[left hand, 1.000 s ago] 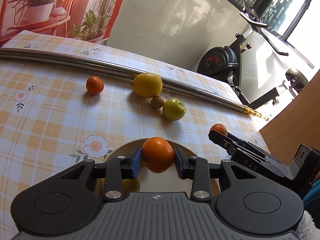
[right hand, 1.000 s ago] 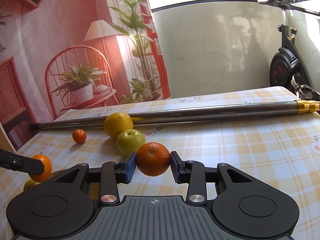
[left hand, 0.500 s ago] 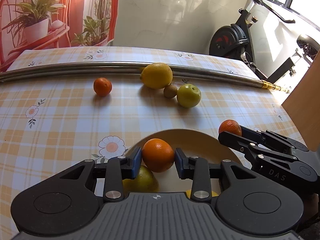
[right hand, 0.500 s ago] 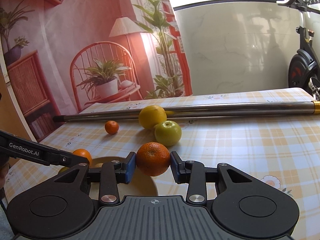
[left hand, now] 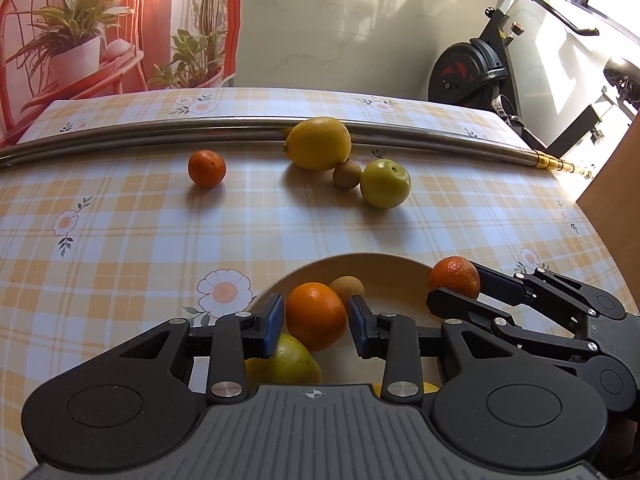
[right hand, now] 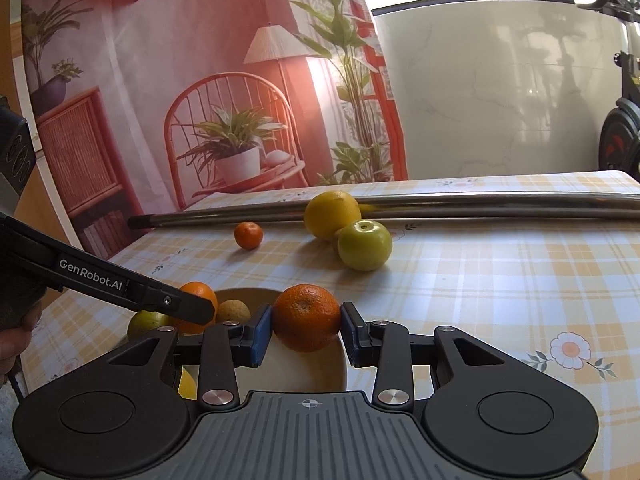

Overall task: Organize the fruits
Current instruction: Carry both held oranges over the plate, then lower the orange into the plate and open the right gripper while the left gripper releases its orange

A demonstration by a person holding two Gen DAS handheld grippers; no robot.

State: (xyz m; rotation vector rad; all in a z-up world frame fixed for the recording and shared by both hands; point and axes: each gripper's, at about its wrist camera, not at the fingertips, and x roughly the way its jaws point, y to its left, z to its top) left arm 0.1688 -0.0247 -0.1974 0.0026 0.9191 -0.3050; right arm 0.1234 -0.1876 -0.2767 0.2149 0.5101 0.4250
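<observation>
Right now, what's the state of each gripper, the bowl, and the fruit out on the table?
Left gripper: shut on an orange, over the bowl.
Right gripper: shut on an orange, over the bowl.
Bowl: upright, holding fruit.
Lemon: against the metal pole.
Green apple: on the table.

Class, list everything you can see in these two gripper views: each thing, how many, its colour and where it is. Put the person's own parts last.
Bowl: 1, cream, near edge of table.
Oranges in grippers: 2, orange, one in the left gripper, one in the right, both over the bowl.
Fruit in bowl: a brown kiwi, a yellow-green fruit, more yellow partly hidden.
Mandarin: 1, orange, alone on the cloth.
Lemon: 1, yellow, against the pole.
Kiwi: 1, brown, between lemon and apple.
Apple: 1, green, right of the kiwi.
Metal pole: 1, silver, across the far table.
Tablecloth: 1, yellow plaid with flowers.
Exercise bike: 1, black, behind.
Left gripper; right gripper: black, blue pads.
</observation>
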